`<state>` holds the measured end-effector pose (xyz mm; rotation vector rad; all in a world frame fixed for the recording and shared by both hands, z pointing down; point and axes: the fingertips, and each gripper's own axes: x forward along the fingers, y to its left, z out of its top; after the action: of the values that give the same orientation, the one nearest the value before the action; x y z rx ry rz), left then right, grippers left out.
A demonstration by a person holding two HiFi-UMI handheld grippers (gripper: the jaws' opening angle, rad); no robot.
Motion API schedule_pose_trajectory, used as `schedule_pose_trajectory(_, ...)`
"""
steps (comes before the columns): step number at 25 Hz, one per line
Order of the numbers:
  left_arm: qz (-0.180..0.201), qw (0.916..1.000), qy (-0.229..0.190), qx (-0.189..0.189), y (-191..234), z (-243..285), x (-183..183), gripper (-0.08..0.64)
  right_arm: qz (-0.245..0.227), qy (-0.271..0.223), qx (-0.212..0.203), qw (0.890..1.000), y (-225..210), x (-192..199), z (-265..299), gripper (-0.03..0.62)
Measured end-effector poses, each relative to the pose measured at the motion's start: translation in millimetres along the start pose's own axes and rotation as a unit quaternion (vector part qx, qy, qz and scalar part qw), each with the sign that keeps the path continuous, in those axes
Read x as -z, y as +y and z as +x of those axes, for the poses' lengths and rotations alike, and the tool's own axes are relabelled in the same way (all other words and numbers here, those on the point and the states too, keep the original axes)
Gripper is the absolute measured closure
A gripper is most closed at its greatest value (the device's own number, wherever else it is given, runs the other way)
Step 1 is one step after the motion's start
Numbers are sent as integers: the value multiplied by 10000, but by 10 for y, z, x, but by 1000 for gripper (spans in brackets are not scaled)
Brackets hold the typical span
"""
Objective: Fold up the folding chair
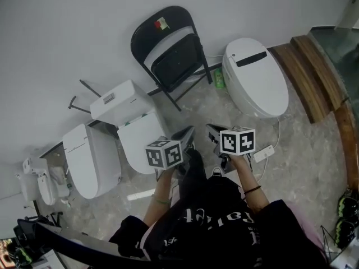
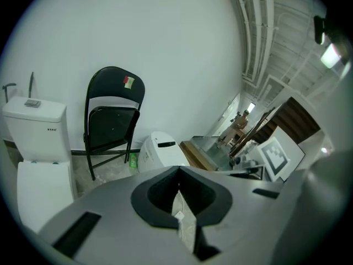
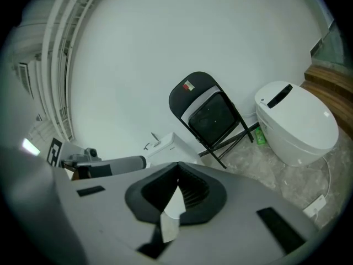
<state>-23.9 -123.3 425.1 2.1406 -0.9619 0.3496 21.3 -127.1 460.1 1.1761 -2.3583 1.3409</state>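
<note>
Far left in the head view a small white fixture (image 1: 35,184) is cut off by the frame edge, can't really say what it is. Next to it is a white toilet (image 1: 90,158), then another toilet with a tank (image 1: 119,101); its bowl is partly hidden behind the left gripper's marker cube.

The left claw (image 1: 184,134) is fully shut with nothing in it, and its own view (image 2: 178,173) shows the tips pressed together. Same deal for the right claw (image 1: 215,132) (image 3: 176,167): shut and empty. The hands are mostly hidden under the cubes.

The folding chair (image 1: 176,60) (image 2: 113,126) (image 3: 212,115) is black and sits at the white wall (image 1: 84,27) between the tank toilet and a rounded toilet (image 1: 255,74), well apart from both claws. Its seat panel is tipped up facing the room. Can't tell if it's completely flat. The sticker on the backrest is too small to read.

There's a green bottle (image 1: 219,78) on the floor between the chair and the rounded toilet. Wooden steps (image 1: 305,74) run off the right edge.
</note>
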Motion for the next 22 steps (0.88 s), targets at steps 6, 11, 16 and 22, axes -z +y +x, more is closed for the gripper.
schedule_pose_trajectory(6, 313, 9990, 222, -221, -325, -247, 481, 557, 143, -39, -182, 9997, 94, 339, -235, 578)
schedule_pose_trajectory(11, 248, 9991, 247, -229, -366, -467, 665, 557, 228, -83, -266, 9994, 230, 490, -307, 578)
schedule_pose_trajectory(16, 357, 9991, 150, -174, -311, -678, 659, 557, 234, -248, -186, 9992, 397, 525, -276, 578)
schedule_pose_trajectory(22, 422, 9990, 134, 38, -107, -1092, 758, 557, 230, -372, -6, 9990, 781, 790, -155, 578)
